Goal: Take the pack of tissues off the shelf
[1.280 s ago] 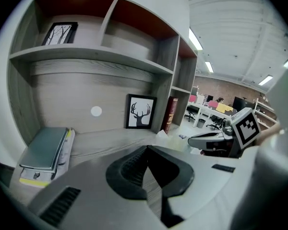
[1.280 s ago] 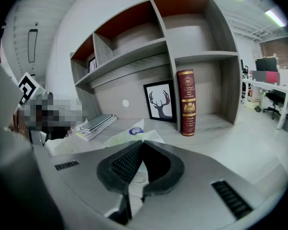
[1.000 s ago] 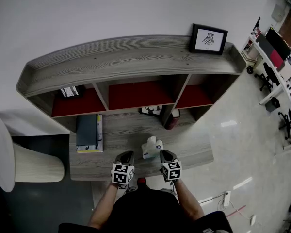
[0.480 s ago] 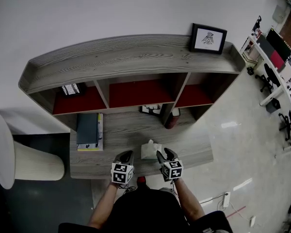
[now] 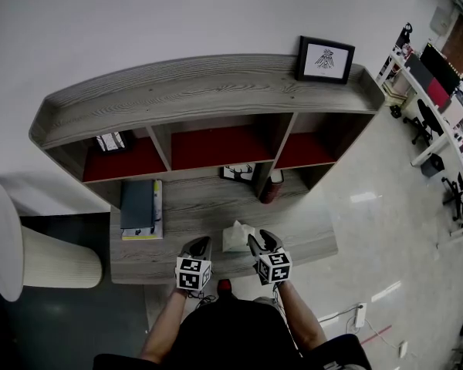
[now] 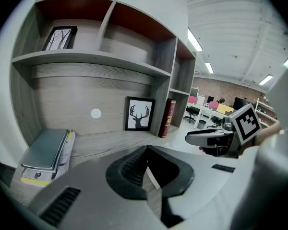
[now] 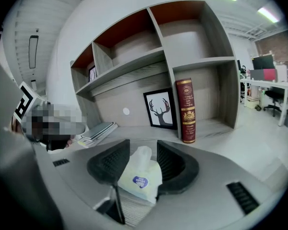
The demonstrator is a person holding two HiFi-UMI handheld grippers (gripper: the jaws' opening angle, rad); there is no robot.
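The pack of tissues [image 5: 237,236] is a pale plastic pack with a tissue sticking up, and it rests on the grey wooden desk [image 5: 170,262] in front of the shelf. My right gripper [image 5: 260,240] is just behind it. In the right gripper view the pack [image 7: 141,178] stands between the two dark pads [image 7: 110,164]. The jaws of the right gripper [image 7: 143,146] are opening and the pads do not press the pack. My left gripper [image 5: 197,246] hovers to the left of the pack with its jaws together, and in the left gripper view the left gripper [image 6: 146,150] holds nothing.
A stack of books [image 5: 140,209] lies at the desk's left. A framed deer picture [image 5: 238,173] and a red book [image 5: 271,191] stand at the back. Another framed picture [image 5: 325,58] sits on the shelf top. A white ribbed cylinder [image 5: 58,264] stands left of the desk.
The right gripper's jaws have opened off the tissue pack, which now sits on the desk a little lower and further left. The left gripper has barely moved.
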